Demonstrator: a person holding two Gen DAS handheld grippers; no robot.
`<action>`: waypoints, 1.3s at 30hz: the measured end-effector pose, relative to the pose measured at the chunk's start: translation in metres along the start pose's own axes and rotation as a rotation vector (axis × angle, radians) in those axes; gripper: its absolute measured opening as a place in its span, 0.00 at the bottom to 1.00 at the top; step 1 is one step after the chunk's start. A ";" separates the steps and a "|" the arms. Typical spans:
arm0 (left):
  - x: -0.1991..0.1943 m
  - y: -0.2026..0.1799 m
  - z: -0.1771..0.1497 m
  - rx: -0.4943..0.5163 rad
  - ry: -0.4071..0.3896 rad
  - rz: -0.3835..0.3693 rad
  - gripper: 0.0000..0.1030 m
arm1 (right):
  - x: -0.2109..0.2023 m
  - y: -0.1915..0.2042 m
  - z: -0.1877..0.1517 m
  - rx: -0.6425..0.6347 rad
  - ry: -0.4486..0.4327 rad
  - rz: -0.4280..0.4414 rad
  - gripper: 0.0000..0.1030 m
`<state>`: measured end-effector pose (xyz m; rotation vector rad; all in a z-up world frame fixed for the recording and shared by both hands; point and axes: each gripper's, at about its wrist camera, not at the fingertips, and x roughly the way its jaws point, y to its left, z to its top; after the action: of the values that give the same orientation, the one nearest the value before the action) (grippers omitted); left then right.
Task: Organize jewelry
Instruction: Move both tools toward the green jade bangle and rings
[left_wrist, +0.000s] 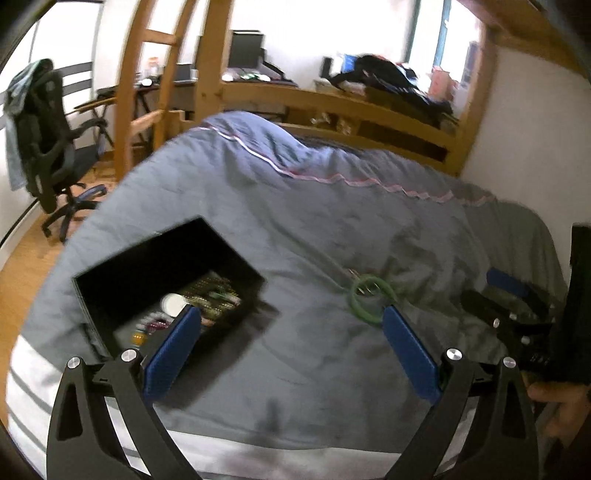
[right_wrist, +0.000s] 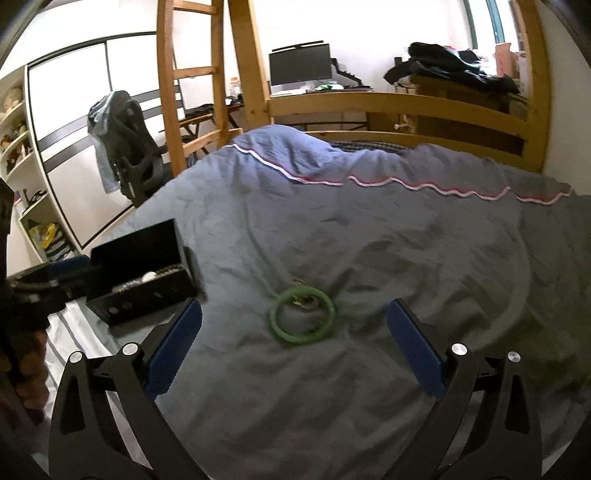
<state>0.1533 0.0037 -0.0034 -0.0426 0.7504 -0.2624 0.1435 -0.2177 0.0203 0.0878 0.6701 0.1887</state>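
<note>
A green bangle lies flat on the grey duvet, with a small metal piece of jewelry inside its ring. It also shows in the left wrist view. An open black jewelry box with beads and a white round piece sits on the bed to the left; it shows in the right wrist view too. My left gripper is open and empty, between box and bangle. My right gripper is open and empty, with the bangle lying just beyond its fingertips.
The grey duvet covers the bed, with a wooden bed frame and ladder behind. A black office chair stands on the wooden floor to the left. A desk with a monitor is at the back.
</note>
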 end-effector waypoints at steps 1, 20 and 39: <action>0.004 -0.006 -0.003 0.017 0.009 -0.002 0.94 | -0.001 -0.003 -0.001 0.002 0.000 0.000 0.96; 0.096 -0.062 -0.021 0.119 0.131 -0.023 0.94 | 0.035 -0.035 -0.022 0.049 0.012 -0.003 0.96; 0.139 -0.071 -0.022 0.256 0.133 -0.001 0.94 | 0.107 -0.033 -0.037 0.072 0.135 0.114 0.46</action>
<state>0.2199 -0.0988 -0.1031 0.2188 0.8435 -0.3634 0.2071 -0.2281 -0.0781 0.1838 0.8070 0.2818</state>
